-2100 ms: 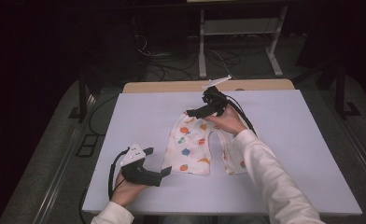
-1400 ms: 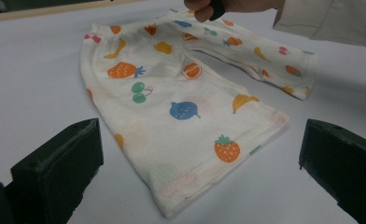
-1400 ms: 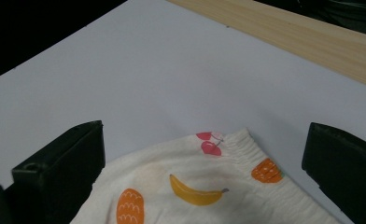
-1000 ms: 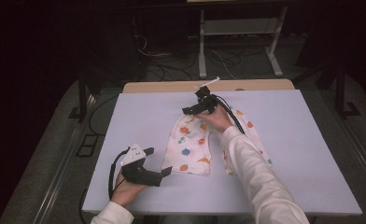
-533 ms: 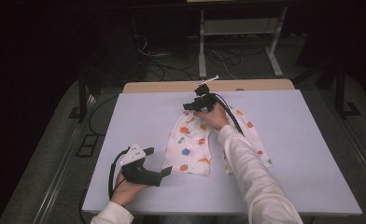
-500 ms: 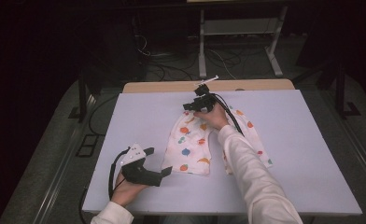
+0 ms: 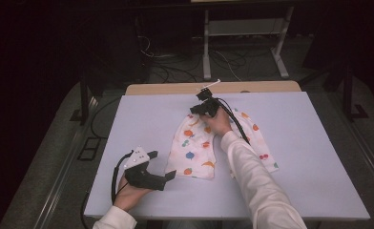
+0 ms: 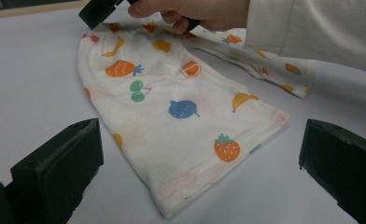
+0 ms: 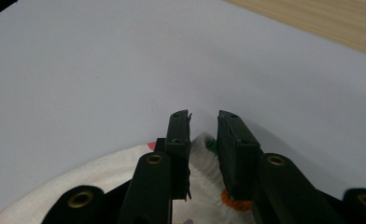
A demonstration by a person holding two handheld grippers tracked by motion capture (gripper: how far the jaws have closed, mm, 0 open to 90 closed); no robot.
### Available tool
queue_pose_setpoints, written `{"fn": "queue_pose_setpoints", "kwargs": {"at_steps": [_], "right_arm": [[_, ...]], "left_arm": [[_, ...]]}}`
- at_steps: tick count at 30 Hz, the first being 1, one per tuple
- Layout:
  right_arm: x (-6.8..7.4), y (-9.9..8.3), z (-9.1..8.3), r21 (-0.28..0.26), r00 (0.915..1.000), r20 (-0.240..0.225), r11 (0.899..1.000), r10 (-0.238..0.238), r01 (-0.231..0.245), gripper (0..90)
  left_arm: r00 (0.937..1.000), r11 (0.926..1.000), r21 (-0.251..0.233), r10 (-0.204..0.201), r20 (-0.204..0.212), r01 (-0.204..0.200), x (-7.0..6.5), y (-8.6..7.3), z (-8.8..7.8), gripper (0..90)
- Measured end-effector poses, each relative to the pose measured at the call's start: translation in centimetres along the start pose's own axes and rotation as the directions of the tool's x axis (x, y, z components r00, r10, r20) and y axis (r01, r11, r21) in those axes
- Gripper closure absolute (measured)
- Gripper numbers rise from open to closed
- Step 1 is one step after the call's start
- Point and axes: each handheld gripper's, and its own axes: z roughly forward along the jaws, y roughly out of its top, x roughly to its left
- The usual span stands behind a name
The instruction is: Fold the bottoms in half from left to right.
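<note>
The little fruit-print pants [image 7: 194,145] lie flat on the tabletop [image 7: 309,143]. The right claw [image 9: 203,122] has just been closing on their far edge (cloth bunched between its jaws). The left claw [image 7: 168,175] waits wide open beside the near hem.

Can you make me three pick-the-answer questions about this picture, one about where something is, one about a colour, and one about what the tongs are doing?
1. Where do the fruit-print shorts lie?
A. flat on the white table
B. on the floor
C. over a chair

2. What colour is the strawberry print at the hem nearest the left tongs?
A. purple
B. orange
C. black

3. How do the left tongs stand?
A. shut on the shorts
B. open, short of the hem
C. holding a cup

Answers: 1 A, the high view shows the cloth spread on the tabletop. 2 B, the left gripper view shows an orange berry with a green top. 3 B, the jaws stand wide apart with the hem beyond them.
</note>
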Motion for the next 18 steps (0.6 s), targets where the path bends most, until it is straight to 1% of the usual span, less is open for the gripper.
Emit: {"fn": "queue_pose_setpoints", "kwargs": {"at_steps": [2,6,7,9,11,14,18], "right_arm": [[0.12,0.03,0.03,0.017,0.9999,0.010,1.000,-0.002,0.002,77.3],[0.20,0.02,0.09,0.029,0.9998,0.020,1.000,-0.010,0.009,79.5],[0.22,0.03,0.08,0.032,0.9997,0.021,0.999,-0.010,0.010,84.0],[0.18,0.02,0.04,0.030,0.9998,0.018,1.000,-0.006,0.005,86.7],[0.15,0.00,-0.07,0.031,0.9999,0.012,1.000,0.003,-0.004,87.7],[0.24,0.06,-0.28,0.030,1.0000,0.010,1.000,0.001,-0.001,88.2],[0.46,0.14,-0.83,0.016,1.0000,0.003,1.000,-0.006,0.006,88.2]], "left_arm": [[1.0000,1.0000,-0.003,-0.002,-0.003,0.002,0.06,0.00,-0.04,0.0],[0.9999,1.0000,-0.005,-0.008,-0.007,0.008,0.15,-0.02,-0.07,0.0],[0.9999,1.0000,-0.005,-0.008,-0.007,0.008,0.15,-0.03,-0.05,0.0],[1.0000,1.0000,-0.003,-0.007,-0.007,0.007,0.14,-0.03,-0.05,0.0],[0.9999,1.0000,-0.003,-0.009,-0.009,0.009,0.13,-0.04,-0.06,0.0],[0.9999,0.9999,-0.004,-0.011,-0.010,0.011,0.03,-0.07,-0.14,0.0],[0.9999,0.9997,0.018,-0.014,-0.002,0.014,-0.19,-0.18,0.07,0.0]]}}
